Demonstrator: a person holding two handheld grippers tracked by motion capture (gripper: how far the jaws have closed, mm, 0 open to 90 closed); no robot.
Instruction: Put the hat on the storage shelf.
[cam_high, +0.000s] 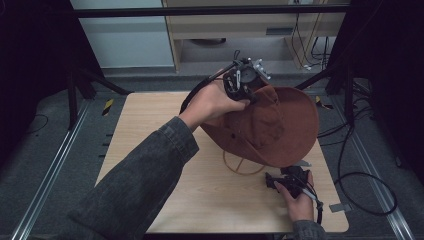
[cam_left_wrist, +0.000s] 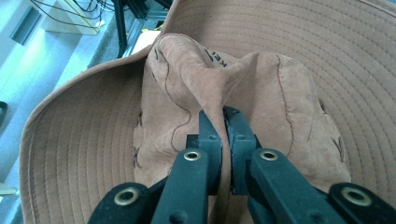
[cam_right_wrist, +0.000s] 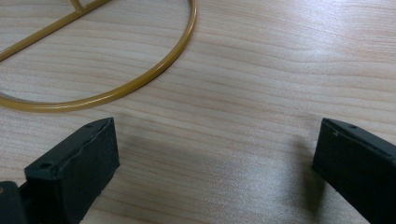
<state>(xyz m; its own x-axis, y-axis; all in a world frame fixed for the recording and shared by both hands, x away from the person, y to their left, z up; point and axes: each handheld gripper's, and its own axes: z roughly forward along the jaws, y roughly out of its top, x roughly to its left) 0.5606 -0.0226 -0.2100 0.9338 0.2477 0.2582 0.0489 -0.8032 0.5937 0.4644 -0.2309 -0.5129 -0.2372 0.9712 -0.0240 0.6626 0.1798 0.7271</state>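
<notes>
A brown suede wide-brimmed hat (cam_high: 272, 125) hangs tilted above the wooden table (cam_high: 150, 130), lifted by its crown. My left gripper (cam_high: 243, 82) is shut on a fold of the hat's crown (cam_left_wrist: 224, 88); the brim (cam_left_wrist: 79, 140) spreads around it. Under the hat a gold wire ring stand (cam_high: 242, 165) rests on the table, its ring (cam_right_wrist: 140, 79) showing in the right gripper view. My right gripper (cam_high: 274, 181) lies low on the table by the front right, jaws wide apart, with nothing between them (cam_right_wrist: 215, 158).
Black frame posts (cam_high: 75, 95) stand at the table's left and right. Cables (cam_high: 360, 175) loop on the floor to the right. A wooden cabinet (cam_high: 240, 25) stands beyond the far edge. The table's left half is bare wood.
</notes>
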